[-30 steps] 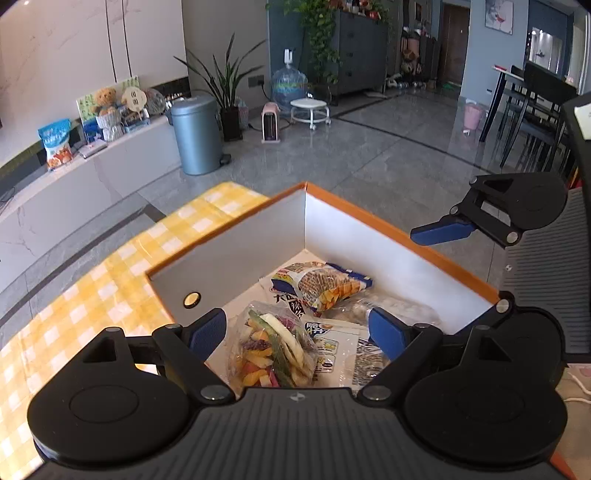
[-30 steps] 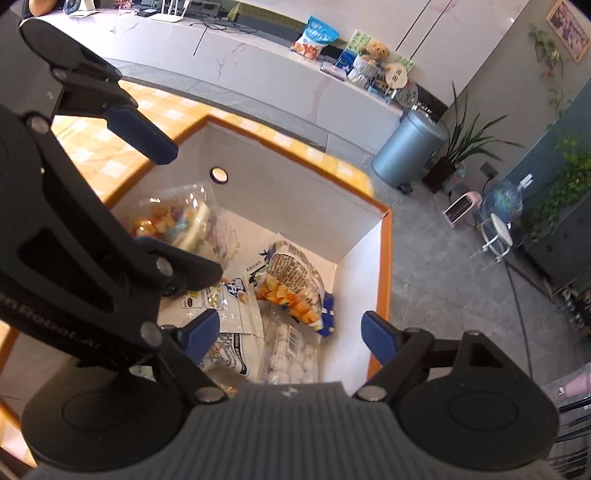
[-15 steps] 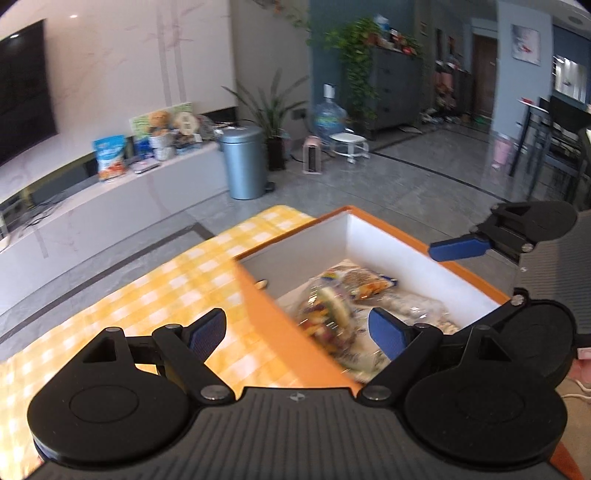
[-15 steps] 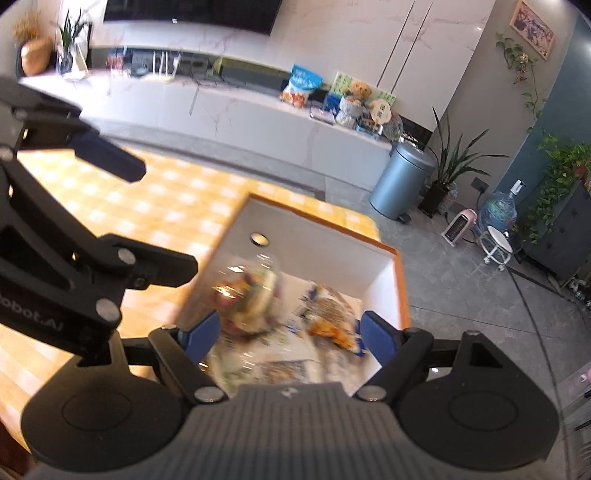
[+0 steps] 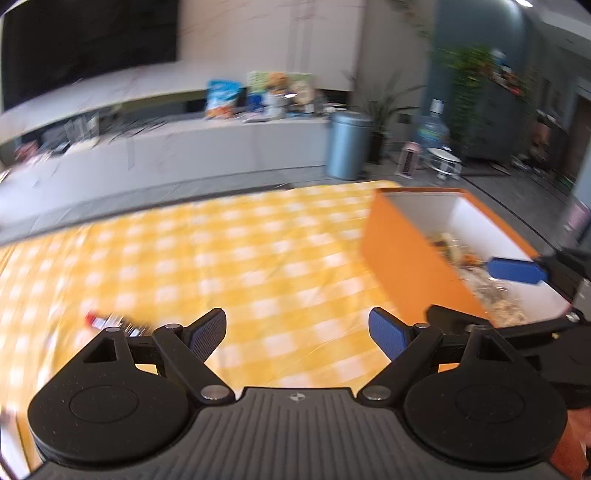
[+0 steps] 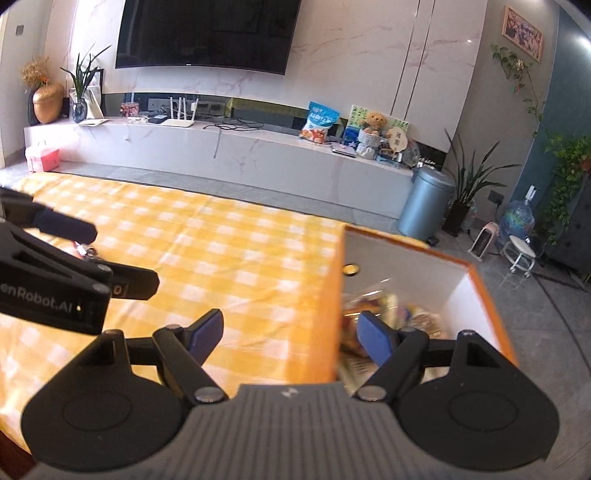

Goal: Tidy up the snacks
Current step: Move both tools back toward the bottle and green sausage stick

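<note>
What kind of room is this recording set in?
Most likely a home living room: a wall-mounted TV above a long marble media console, houseplants, and a table with a yellow checked cloth.

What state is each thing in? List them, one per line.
left gripper: open, nothing between its fingers.
right gripper: jaws closing, nothing between them.
orange box: open-topped, snack bags inside.
snack bags: lying in the box, blurred.
small red packet: lying loose on the yellow checked cloth, blurred.
</note>
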The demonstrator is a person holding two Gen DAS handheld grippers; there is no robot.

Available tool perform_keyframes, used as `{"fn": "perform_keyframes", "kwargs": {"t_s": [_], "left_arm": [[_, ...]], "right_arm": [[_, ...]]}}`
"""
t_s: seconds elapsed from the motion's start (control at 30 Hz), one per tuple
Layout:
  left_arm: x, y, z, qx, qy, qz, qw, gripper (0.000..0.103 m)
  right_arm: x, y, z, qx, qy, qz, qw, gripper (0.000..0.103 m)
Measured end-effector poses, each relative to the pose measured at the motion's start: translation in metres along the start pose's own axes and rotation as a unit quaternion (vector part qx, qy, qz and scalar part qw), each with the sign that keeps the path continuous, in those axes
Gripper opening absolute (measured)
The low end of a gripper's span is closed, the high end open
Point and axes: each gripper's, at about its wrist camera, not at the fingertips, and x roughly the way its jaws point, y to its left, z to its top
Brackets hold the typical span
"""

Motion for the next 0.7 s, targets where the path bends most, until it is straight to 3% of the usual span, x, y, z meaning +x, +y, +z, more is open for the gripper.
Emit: {"fn": "perform_keyframes", "kwargs": {"t_s": [0.13, 0.37, 0.43, 0.7], "left_arm": [[0.003, 0.027, -0.021, -0.027, 0.012, 0.043, 0.9986, 0.102], [0.009, 0.076, -0.053, -0.1, 0.03, 0.079, 0.9913, 0.1], [0.009, 0.092, -0.06, -0.134, 0.033, 0.085, 0.9867, 0.093], [0.015, 0.139, -0.077, -0.258, 0.033, 0.109, 0.9593, 0.092]], "right_arm": [[0.006, 0.029, -0.011, 0.003, -0.001, -0.002, 1.0, 0.076], [0.037, 0.061, -0.035, 0.029, 0.04, 0.023, 0.999, 0.073], [0.047, 0.067, -0.039, 0.035, 0.054, 0.031, 0.997, 0.072], [0.078, 0.091, -0.038, 0.028, 0.074, 0.054, 0.995, 0.072]]}}
